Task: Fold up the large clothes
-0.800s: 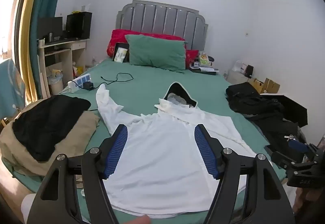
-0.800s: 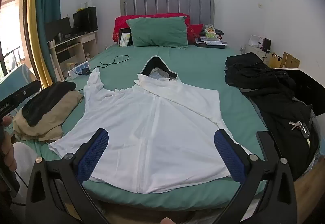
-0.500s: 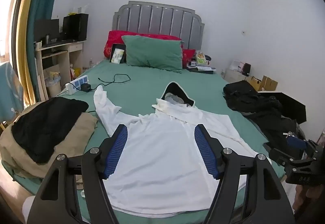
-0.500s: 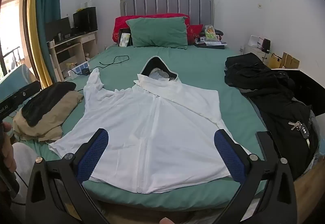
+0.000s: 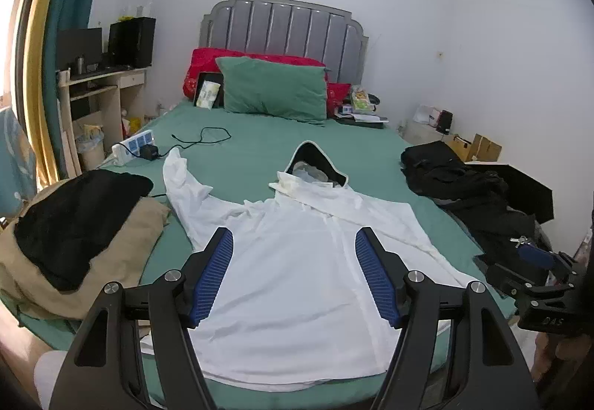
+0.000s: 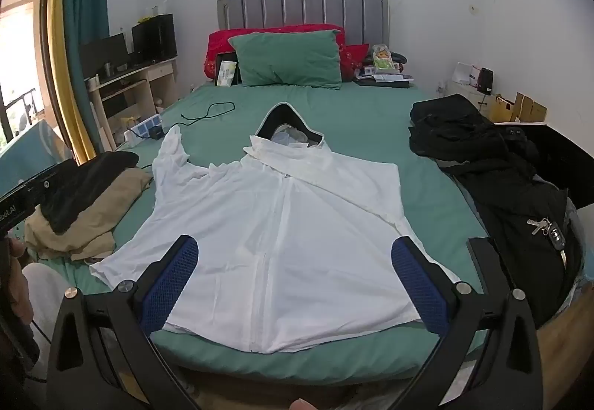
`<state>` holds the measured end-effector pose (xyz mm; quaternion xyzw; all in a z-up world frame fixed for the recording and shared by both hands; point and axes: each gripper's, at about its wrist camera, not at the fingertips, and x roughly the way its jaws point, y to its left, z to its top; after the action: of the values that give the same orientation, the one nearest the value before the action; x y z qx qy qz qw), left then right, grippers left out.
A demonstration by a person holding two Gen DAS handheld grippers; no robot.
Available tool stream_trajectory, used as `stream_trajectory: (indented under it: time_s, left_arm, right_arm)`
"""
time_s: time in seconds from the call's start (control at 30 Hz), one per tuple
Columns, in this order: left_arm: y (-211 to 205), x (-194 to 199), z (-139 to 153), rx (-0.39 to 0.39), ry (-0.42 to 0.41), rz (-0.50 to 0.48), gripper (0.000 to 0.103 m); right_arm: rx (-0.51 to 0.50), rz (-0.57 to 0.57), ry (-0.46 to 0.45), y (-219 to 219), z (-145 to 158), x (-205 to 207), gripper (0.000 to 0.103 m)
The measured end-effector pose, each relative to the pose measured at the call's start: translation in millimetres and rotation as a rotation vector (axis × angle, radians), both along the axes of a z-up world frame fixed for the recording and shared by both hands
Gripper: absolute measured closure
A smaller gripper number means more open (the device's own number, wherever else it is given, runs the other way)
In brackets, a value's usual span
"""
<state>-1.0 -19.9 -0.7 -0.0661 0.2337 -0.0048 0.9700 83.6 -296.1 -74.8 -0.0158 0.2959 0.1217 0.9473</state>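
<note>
Ahead of both tools, a white jacket (image 6: 282, 235) lies spread flat on the green bed (image 6: 371, 120), zipper up, hood (image 6: 289, 129) pointing toward the headboard. The left tool (image 5: 293, 276) hangs above the jacket's lower half with its blue fingers (image 5: 213, 276) spread apart, gripping nothing. The right tool (image 6: 293, 283) is likewise released, wide open over the hem near the foot of the bed. One sleeve (image 5: 178, 172) stretches out beyond the left tool; the other seems folded across the chest, though the folds are hard to read. Left of the tools sits a clothes pile (image 5: 70, 235); to the right, black clothes (image 6: 482, 157) with keys (image 6: 549, 228) on top.
</note>
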Motion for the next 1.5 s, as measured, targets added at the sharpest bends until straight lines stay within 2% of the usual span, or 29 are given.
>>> stream_trajectory:
  time_s: [0.6, 1.03, 1.5]
  left_arm:
    - [8.5, -0.6, 3.7, 0.006, -0.015, 0.093, 0.031]
    - [4.9, -1.1, -2.5, 0.006, 0.012, 0.033, 0.031]
    - [2.3, -1.4, -0.6, -0.002, 0.005, 0.021, 0.031]
  right_arm:
    - [0.008, -0.001, 0.001, -2.3, -0.1, -1.8, 0.001]
    - [0.009, -0.004, 0.004, -3.3, -2.1, -3.1, 0.001]
    - [0.01, -0.004, 0.006, -2.6, -2.3, -3.9, 0.001]
